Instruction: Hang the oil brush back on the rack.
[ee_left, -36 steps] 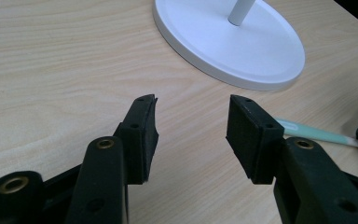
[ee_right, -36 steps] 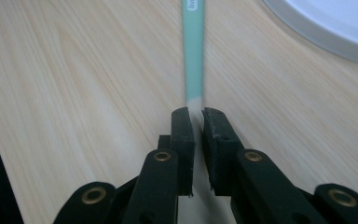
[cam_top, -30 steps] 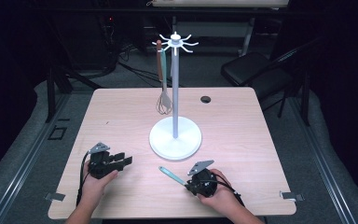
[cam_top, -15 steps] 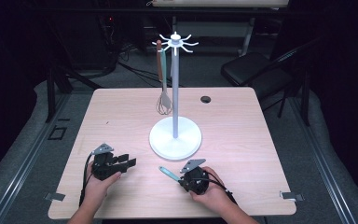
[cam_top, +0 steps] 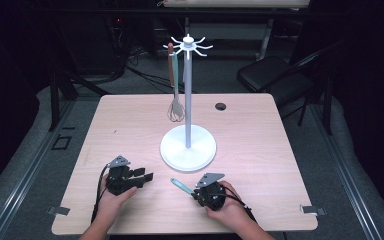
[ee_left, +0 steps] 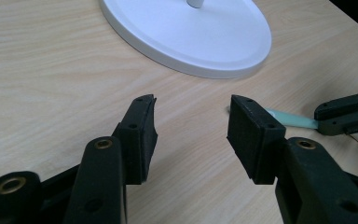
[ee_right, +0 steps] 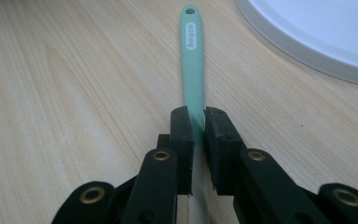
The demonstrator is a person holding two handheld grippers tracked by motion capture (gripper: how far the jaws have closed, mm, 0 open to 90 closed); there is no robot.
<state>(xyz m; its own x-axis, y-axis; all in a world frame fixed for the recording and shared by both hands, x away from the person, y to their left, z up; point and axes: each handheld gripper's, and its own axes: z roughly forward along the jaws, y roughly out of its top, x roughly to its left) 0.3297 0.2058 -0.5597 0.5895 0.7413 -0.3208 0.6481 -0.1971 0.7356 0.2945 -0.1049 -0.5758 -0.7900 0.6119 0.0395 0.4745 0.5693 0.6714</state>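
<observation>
Spatula (ee_right: 192, 60): mint-green handle, smooth and matte, slim and flat with a rounded end, a small hanging hole and a white printed logo; lies flat on the table (cam_top: 280, 150) at the near edge, just near of the stand base (cam_top: 188, 149).
Change vs. earlier frames: right gripper (cam_top: 206, 189) has slid left and slightly nearer; the handle tip has stayed in about the same spot. Left gripper (cam_top: 142, 178) has crept a little right and toward the base.
Right gripper state: both black foam-faced pads pressed against the handle, one on each side, pinching it partway along its length; the holed end projects far beyond the fingertips, and a paler part of the tool runs back between the jaws.
Left gripper state: jaws spread wide with bare wood between them, resting low over the table, well left of the spatula.
Stand: white round disc base, glossy, thin white pole with radial hooks on top.
Whisk (cam_top: 175, 109): wire head with a brown handle, hanging from a hook on the stand's left.
Table: pale wood-grain laminate with a dark grommet (cam_top: 221, 106) at the far side.
</observation>
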